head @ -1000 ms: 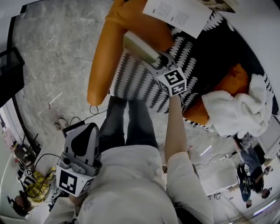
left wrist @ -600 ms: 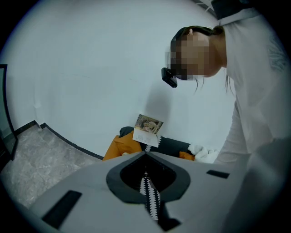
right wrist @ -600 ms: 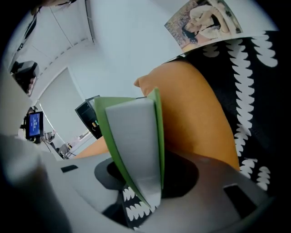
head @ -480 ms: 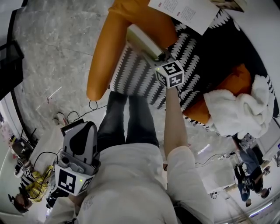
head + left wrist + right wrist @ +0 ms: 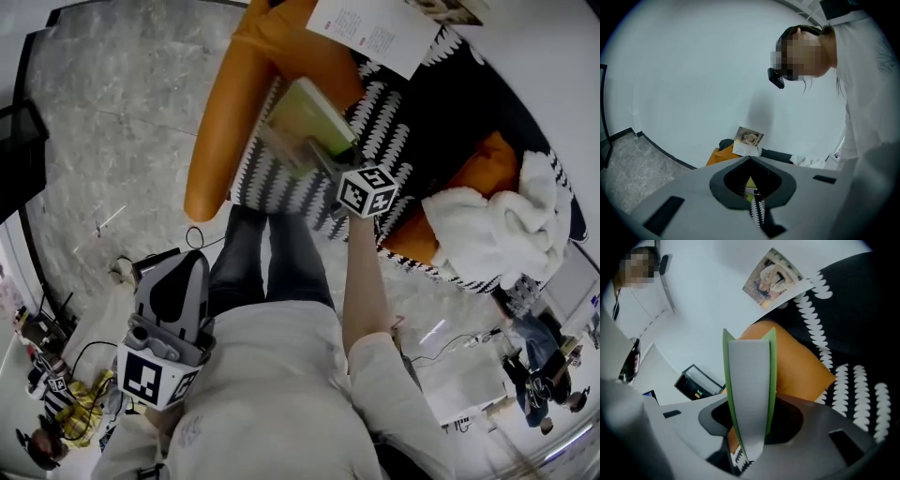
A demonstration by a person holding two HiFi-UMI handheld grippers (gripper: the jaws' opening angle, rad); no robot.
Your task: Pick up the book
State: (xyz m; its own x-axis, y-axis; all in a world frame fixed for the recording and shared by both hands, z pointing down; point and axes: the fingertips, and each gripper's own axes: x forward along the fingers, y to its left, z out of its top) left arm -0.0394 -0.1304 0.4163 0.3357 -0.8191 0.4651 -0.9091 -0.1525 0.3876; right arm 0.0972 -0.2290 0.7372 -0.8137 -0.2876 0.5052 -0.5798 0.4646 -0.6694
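Note:
The green-covered book (image 5: pixel 305 120) is clamped in my right gripper (image 5: pixel 325 157), clear of the orange sofa (image 5: pixel 220 122) and its black-and-white patterned throw (image 5: pixel 281 183). In the right gripper view the book (image 5: pixel 750 390) stands on edge between the jaws, page block facing the camera, and the right gripper (image 5: pixel 752 425) presses on both covers. Its jaws have just been closing onto the book. My left gripper (image 5: pixel 178 277) hangs low beside the person's body, jaws together and holding nothing. In the left gripper view the left gripper (image 5: pixel 750 160) points toward the sofa.
An open magazine (image 5: pixel 375 33) lies at the sofa's back, with a white fluffy blanket (image 5: pixel 487 225) on the right. Cables (image 5: pixel 141 267) trail over the marble floor. Another person (image 5: pixel 539 375) stands at the lower right. A black frame (image 5: pixel 19 155) sits at the left edge.
The right gripper has closed on the book, rolled, and drawn it off the sofa toward the person; the green cover now faces up. The left gripper has stayed put.

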